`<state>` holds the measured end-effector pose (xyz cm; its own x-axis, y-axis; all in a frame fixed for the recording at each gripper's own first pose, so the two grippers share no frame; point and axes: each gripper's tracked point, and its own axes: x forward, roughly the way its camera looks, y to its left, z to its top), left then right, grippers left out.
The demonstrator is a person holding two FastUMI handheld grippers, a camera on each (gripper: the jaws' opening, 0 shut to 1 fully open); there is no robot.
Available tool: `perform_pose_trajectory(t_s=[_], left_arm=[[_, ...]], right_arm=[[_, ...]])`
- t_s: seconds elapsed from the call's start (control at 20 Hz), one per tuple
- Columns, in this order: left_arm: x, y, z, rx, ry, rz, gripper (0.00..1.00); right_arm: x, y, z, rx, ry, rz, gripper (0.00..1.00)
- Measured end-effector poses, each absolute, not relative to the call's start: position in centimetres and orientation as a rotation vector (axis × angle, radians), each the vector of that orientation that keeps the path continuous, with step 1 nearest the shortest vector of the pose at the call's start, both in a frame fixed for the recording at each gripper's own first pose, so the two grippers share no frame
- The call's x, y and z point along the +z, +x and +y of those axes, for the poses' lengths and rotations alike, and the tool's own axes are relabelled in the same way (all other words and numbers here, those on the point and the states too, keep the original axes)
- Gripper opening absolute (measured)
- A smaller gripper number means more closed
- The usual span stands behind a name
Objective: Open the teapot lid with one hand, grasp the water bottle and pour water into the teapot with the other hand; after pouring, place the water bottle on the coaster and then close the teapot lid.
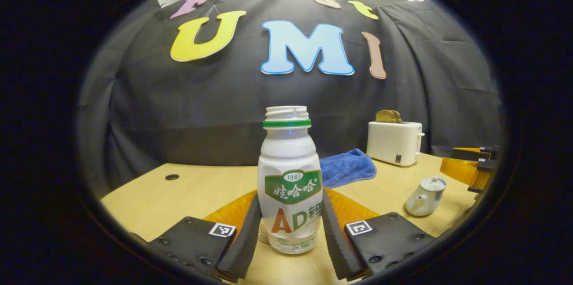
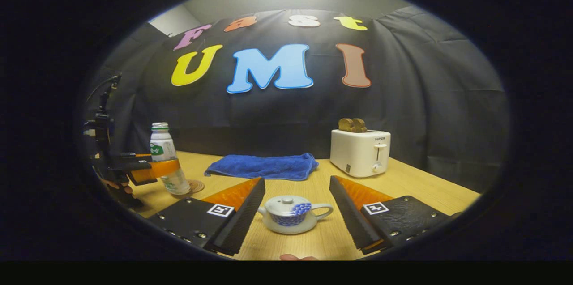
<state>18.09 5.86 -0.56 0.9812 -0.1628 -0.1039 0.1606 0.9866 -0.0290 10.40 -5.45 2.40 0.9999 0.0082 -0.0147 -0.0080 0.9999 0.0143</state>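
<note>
your left gripper [image 1: 290,249] sits at the bottom of the left gripper view, its two fingers pressed against either side of the water bottle [image 1: 290,186], which stands upright and uncapped in the middle of the frame. a coaster [image 1: 264,235] peeks out at the bottle's lower left; whether the bottle stands on it or hangs just above, you cannot tell. moving right, a blue cloth [image 1: 348,168] lies on the wooden table [image 1: 179,195] behind the bottle, then a white toaster [image 1: 394,142] with bread in its slots, and at the lower right the teapot [image 1: 425,196], lid on.

in the right gripper view, the bottle [image 2: 165,159] appears at the left edge of the frame, clasped by that same left gripper [image 2: 154,169], with the coaster [image 2: 195,185] beside its base. your right gripper [image 2: 295,227] spans the bottom centre, fingers spread wide and holding nothing. between them, a little beyond the tips, the teapot [image 2: 291,219] rests on the table, lid [image 2: 286,202] closed, handle pointing right. behind it lies the blue cloth [image 2: 264,166], and to the right stands the toaster [image 2: 360,151].
</note>
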Motion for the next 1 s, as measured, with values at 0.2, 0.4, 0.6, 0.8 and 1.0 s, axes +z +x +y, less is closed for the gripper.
perform_pose_trajectory(t_s=[0.2, 0.4, 0.6, 0.8, 1.0], left_arm=[[-0.5, 20.6, 6.9, -0.152, 0.029, 0.095, 0.71], [-1.1, 22.0, 6.7, -0.157, 0.062, 0.112, 0.69], [-1.1, 22.2, 7.4, -0.140, 0.050, 0.107, 0.75], [-2.2, 22.5, 7.0, -0.173, 0.047, 0.127, 0.80], [-2.7, 22.2, 6.8, -0.174, 0.021, 0.137, 1.00]], right_arm=[[2.6, 10.3, -5.2, 0.018, 0.006, 0.018, 0.89], [2.4, 10.3, -5.0, 0.025, -0.001, 0.018, 0.89], [2.3, 10.4, -5.0, 0.021, -0.009, 0.020, 0.89], [1.8, 10.5, -4.9, 0.019, -0.032, 0.034, 0.89], [1.7, 10.4, -4.6, 0.027, -0.042, 0.037, 0.89]])
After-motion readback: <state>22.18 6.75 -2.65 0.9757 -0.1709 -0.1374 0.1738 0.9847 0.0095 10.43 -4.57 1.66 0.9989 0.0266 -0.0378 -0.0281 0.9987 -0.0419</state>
